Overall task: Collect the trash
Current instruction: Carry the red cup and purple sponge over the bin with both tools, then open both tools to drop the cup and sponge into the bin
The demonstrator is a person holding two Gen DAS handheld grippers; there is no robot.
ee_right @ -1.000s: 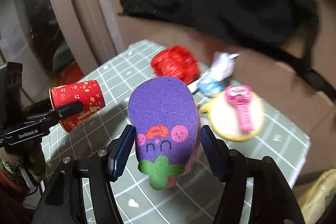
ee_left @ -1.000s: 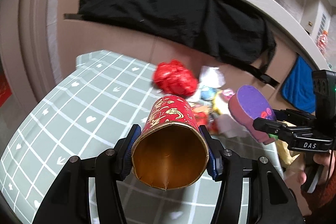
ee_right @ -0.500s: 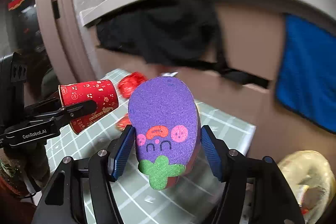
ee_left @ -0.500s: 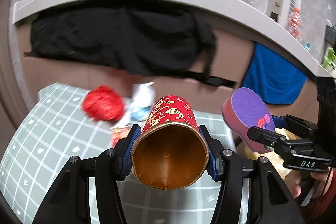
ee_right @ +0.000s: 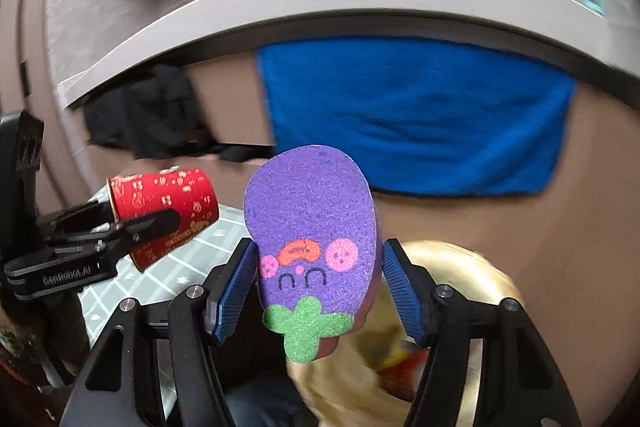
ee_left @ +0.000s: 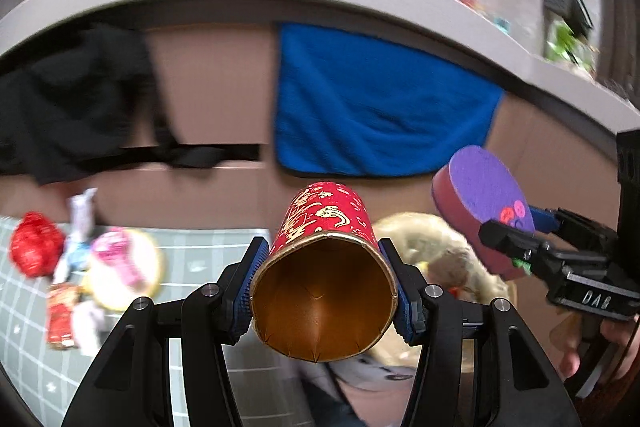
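Observation:
My left gripper (ee_left: 324,287) is shut on a red paper cup with gold print (ee_left: 325,283), held on its side with its open mouth toward the camera. It also shows in the right wrist view (ee_right: 164,211), at the left. My right gripper (ee_right: 316,291) is shut on a purple eggplant-shaped sponge (ee_right: 312,227) with a face and a green stem. The sponge shows in the left wrist view (ee_left: 484,187) at the right. Below both grippers lies a yellowish translucent trash bag (ee_right: 452,279), also in the left wrist view (ee_left: 436,239).
A green checked table (ee_left: 36,327) at the left holds a red crumpled ball (ee_left: 34,243), a white wrapper (ee_left: 82,215), a round yellow item with a pink piece (ee_left: 120,267) and a red packet (ee_left: 60,315). A blue towel (ee_left: 376,115) and black cloth (ee_left: 72,115) hang on cardboard behind.
Both grippers have swung right, away from the table and over the trash bag, still holding the cup and the sponge. The table items have slid to the left edge of view.

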